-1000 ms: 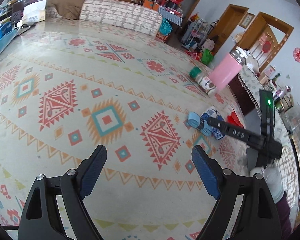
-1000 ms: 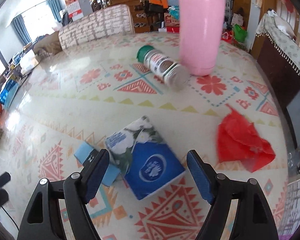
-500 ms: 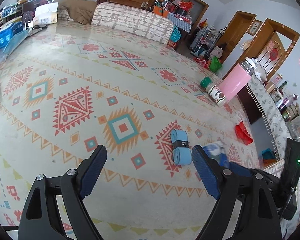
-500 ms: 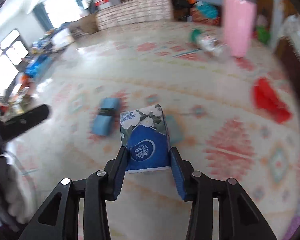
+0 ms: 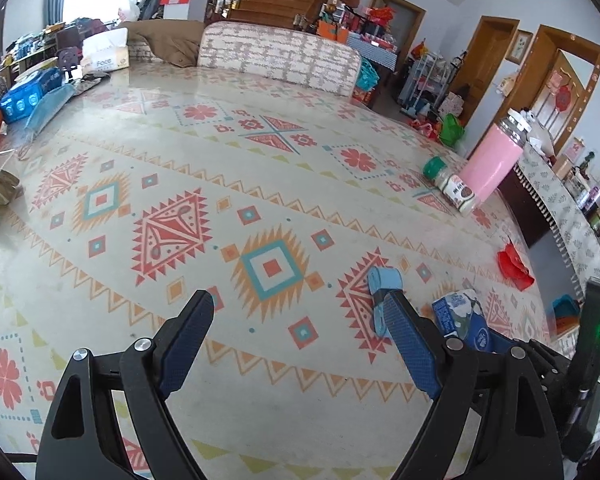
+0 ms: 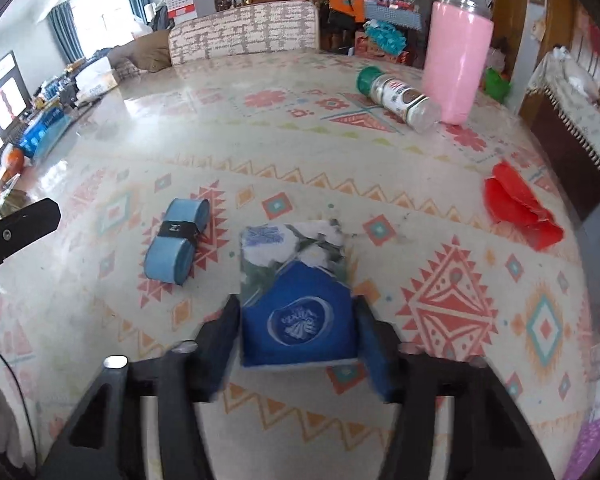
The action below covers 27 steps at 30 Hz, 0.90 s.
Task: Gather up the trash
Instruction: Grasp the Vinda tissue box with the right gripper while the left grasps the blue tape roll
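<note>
My right gripper (image 6: 296,316) is shut on a blue and white tissue pack (image 6: 298,300) and holds it over the patterned table. The pack also shows in the left wrist view (image 5: 462,316), at the right gripper's tip. A light blue tape roll (image 6: 176,240) lies on the table left of the pack; in the left wrist view the roll (image 5: 384,284) sits just beyond my right finger. A crumpled red wrapper (image 6: 518,210) lies near the right table edge. My left gripper (image 5: 296,336) is open and empty above the table.
A spice jar with a green cap (image 6: 396,96) lies on its side by a tall pink bottle (image 6: 458,46). Tissue boxes and blue packs (image 5: 28,94) crowd the far left. A patterned chair back (image 5: 278,54) stands behind the table (image 5: 180,152).
My right gripper closed on the tissue pack, lifted it and drew it back off the tape roll. The left gripper pulled back and turned right, staying open.
</note>
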### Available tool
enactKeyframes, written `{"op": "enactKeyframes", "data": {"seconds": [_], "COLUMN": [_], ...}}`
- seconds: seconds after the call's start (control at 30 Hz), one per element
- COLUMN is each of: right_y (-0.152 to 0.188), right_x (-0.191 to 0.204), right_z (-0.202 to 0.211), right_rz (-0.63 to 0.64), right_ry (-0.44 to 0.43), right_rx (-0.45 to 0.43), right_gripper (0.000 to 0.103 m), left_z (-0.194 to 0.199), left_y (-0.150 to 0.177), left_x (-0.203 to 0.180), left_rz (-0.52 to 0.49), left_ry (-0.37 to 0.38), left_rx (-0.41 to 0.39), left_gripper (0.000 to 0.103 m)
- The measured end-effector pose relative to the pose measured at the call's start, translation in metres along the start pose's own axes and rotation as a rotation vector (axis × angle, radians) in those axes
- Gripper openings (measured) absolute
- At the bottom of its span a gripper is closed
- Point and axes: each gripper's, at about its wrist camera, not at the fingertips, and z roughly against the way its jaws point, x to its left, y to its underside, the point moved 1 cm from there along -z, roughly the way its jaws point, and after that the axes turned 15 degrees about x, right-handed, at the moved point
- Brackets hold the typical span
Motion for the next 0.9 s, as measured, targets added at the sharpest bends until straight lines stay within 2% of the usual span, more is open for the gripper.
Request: {"op": "enactKeyframes", "data": {"seconds": [0.1,0.23,0.4,0.57,0.73,0.8,0.87,0.9], "right_y": [0.013,0.050,0.096,0.114,0.119,0.119,0.119,0.119], "right_x": [-0.015,-0.048,-0.077,-0.098,-0.104,-0.104,-0.103,-0.103], "right_z": [0.007,0.023,0.042,0.048,0.051,0.051,0.051,0.051], "right_rz": [-0.065,-0.189,-0.274,-0.323,-0.346,-0.345,-0.345,-0.346], "right_ry": [-0.017,-0.047,-0.074,-0.075,-0.089,-0.089,-0.086,-0.085], "right_rx": [0.001,-0.018,-0.068,-0.107,-0.122,-0.128,-0.129,-0.130], "right_gripper": [0.056,0.056,0.056,0.056,0.057,0.057,0.057,0.057], "left_z": [-0.003,-0.011,-0.031,-0.037,-0.066,-0.072,-0.075,-0.075], "left_y": [0.003,0.008,0.016,0.012,-0.004,-0.009,-0.013,-0.014], "left_x": [-0.007,-0.019,-0.036,-0.053,-0.072,-0.074,-0.079,-0.081], "left_rz": [-0.026,-0.071,-0.137,-0.170,-0.197,-0.180,-0.172,-0.177], "left_ry": [-0.007,-0.022,-0.011,-0.049,-0.113,-0.115,-0.129,-0.139], "left_rx": [0.004,0.012,0.072,0.103,0.185,0.194,0.189,0.190], "left_gripper": [0.086,0.086,0.086,0.086,0.086,0.082,0.066,0.063]}}
